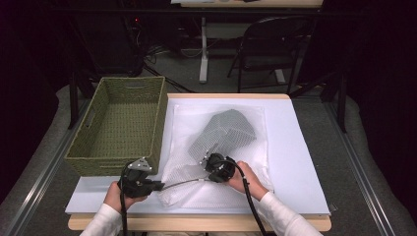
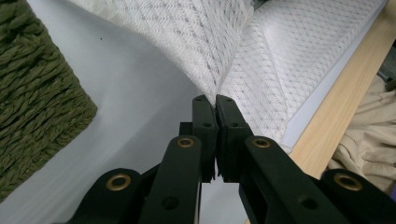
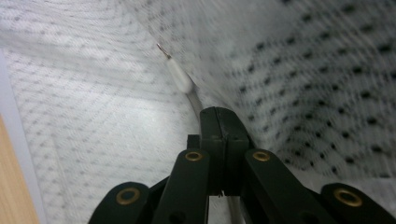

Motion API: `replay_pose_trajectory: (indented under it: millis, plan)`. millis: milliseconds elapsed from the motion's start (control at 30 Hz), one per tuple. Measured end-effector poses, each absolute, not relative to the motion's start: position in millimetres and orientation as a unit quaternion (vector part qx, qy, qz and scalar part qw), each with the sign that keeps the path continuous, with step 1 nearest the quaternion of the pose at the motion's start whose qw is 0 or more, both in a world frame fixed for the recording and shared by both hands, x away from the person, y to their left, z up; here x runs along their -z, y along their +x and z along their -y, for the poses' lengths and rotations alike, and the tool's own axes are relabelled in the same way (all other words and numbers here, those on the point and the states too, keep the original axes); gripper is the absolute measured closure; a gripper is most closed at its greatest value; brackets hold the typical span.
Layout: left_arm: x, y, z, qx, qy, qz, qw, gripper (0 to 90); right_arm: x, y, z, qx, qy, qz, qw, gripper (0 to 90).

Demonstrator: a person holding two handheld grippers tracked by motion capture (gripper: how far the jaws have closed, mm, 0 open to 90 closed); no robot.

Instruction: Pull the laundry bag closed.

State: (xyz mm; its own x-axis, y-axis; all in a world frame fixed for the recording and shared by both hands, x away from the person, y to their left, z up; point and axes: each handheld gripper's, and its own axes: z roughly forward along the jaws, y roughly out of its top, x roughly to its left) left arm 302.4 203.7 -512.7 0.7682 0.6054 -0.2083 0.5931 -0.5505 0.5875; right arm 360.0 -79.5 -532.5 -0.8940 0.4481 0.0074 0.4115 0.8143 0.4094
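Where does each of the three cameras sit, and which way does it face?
High view: above the table's near edge, facing forward and down; both hands, left tool, right tool, basket.
Left gripper view: rides the left tool, facing along shut jaws pinching white mesh bag.
Right gripper view: rides the right tool, jaws shut on a cord.
Shared: the mesh bag.

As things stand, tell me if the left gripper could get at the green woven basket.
Probably yes: the basket sits right beside the left gripper, nothing between them. But its jaws are shut on the white mesh bag, which needs releasing first.

A black folding chair [image 1: 268, 46] stands behind (grey floor [image 1: 187, 69], dark room).
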Motion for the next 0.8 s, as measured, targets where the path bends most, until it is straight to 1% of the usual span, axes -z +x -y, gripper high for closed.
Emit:
replay_pose_trajectory:
  millis: [67,133,233,333,467,633,800]
  plan:
    - [512.8,302.2,-201.6,-0.010,0.883,-0.337,0.326,88.4,533.0,360.7,80.9,-0.208,0.229,-0.950,0.041,90.0]
    - [512.6,301.0,-199.5,-0.010,0.884,-0.336,0.325,88.4,533.4,360.3,79.7,-0.216,0.224,-0.950,0.029,85.8]
    - [512.8,301.3,-200.2,-0.009,0.884,-0.336,0.325,88.2,533.8,358.5,75.3,-0.223,0.216,-0.950,0.021,76.6]
    - [513.9,302.1,-200.2,-0.008,0.885,-0.336,0.323,88.2,534.6,358.3,68.7,-0.230,0.200,-0.952,0.020,72.9]
    - [515.0,302.5,-199.3,-0.005,0.887,-0.332,0.322,88.0,536.8,358.7,59.4,-0.235,0.196,-0.952,0.012,72.6]
    - [515.6,302.3,-199.3,-0.006,0.887,-0.332,0.321,87.9,536.7,360.5,57.4,-0.235,0.205,-0.950,0.007,77.9]
    - [516.1,302.4,-198.2,-0.007,0.889,-0.329,0.319,87.7,536.1,359.5,54.4,-0.236,0.206,-0.950,0.011,81.4]
